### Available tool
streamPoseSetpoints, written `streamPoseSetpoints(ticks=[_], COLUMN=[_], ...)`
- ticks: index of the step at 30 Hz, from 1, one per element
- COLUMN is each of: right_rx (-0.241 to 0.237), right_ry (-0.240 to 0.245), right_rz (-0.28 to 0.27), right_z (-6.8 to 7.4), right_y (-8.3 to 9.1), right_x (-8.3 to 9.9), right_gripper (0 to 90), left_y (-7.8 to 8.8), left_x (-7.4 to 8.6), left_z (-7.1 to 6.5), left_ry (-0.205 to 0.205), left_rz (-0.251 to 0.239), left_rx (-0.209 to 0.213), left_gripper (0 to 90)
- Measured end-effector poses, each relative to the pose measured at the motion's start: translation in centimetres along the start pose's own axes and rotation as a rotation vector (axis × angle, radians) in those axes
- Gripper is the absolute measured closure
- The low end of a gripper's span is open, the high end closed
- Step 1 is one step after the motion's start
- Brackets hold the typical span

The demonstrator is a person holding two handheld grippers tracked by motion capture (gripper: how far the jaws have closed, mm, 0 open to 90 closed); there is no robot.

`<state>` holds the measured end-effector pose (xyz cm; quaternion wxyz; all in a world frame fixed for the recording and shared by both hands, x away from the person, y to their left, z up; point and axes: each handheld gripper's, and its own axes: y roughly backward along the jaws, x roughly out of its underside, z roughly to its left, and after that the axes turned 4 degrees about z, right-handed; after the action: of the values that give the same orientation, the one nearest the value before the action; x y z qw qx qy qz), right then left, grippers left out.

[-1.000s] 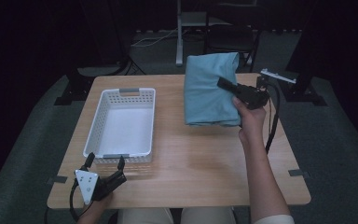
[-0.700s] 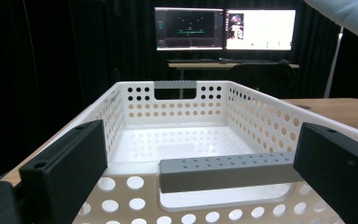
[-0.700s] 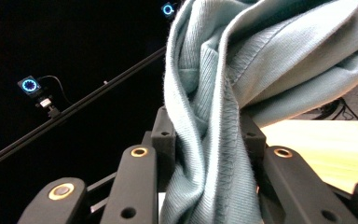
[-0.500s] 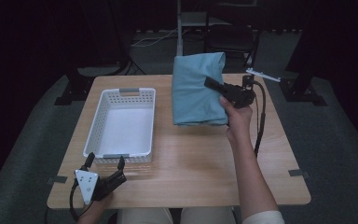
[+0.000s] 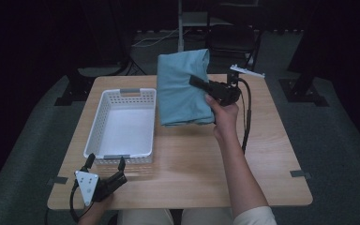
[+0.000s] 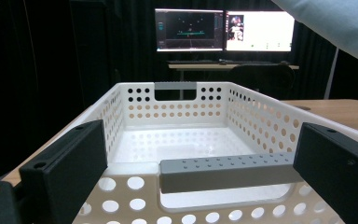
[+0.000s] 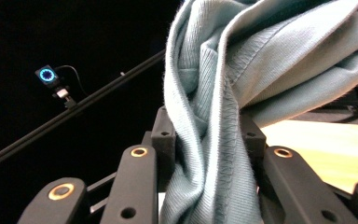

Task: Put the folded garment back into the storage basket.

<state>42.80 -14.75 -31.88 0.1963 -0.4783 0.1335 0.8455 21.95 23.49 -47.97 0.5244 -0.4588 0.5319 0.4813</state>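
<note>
**Folded cloth held aloft, basket waiting**

Item one: right tongs (image 5: 198, 82), clenched on a light blue cloth (image 5: 182, 89). In the right gripper view, bunched folds and a stitched hem of the cloth (image 7: 223, 116) were pinched between the two black jaws. The cloth hung from these tongs as a folded slab, clear of the table (image 5: 262, 159), its lower edge below and to the left of the jaws in the high view.

Item two: left tongs (image 5: 106, 165), released, nothing between the jaws. They rested at the near edge of the table, jaws pointed at the near wall of a white perforated basket (image 5: 122, 124). In the left gripper view, the basket's grey handle (image 6: 228, 169) lay just ahead of the jaws, between them; the basket interior was bare.

Item three: the cloth sat well apart from the left tongs, up and to their right, beside the basket's far corner.
</note>
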Motion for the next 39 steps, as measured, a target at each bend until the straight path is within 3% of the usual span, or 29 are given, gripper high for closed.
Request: streamPoseSetpoints(ticks=[4, 13, 25, 39], right_rx=[-0.025, -0.059, -0.111, -0.133], right_ry=[0.002, 0.015, -0.010, -0.010], right_rz=[-0.016, 0.008, 0.011, 0.010], right_z=[0.4, 1.3, 1.8, 2.7], right_y=[-1.0, -4.0, -7.1, -10.1], right_x=[0.1, 0.5, 1.4, 2.5], right_gripper=[68.7, 68.7, 68.7, 68.7], left_y=[0.0, -0.1, -0.1, 0.0], left_x=[0.0, 0.0, 0.0, 0.0], left_z=[0.0, 0.0, 0.0, 0.0], left_ry=[-0.001, -0.003, -0.003, -0.002], left_rz=[0.002, 0.008, 0.009, 0.007], left_rx=[-0.005, -0.006, -0.005, -0.005], left_gripper=[4.1, 4.0, 4.1, 4.1])
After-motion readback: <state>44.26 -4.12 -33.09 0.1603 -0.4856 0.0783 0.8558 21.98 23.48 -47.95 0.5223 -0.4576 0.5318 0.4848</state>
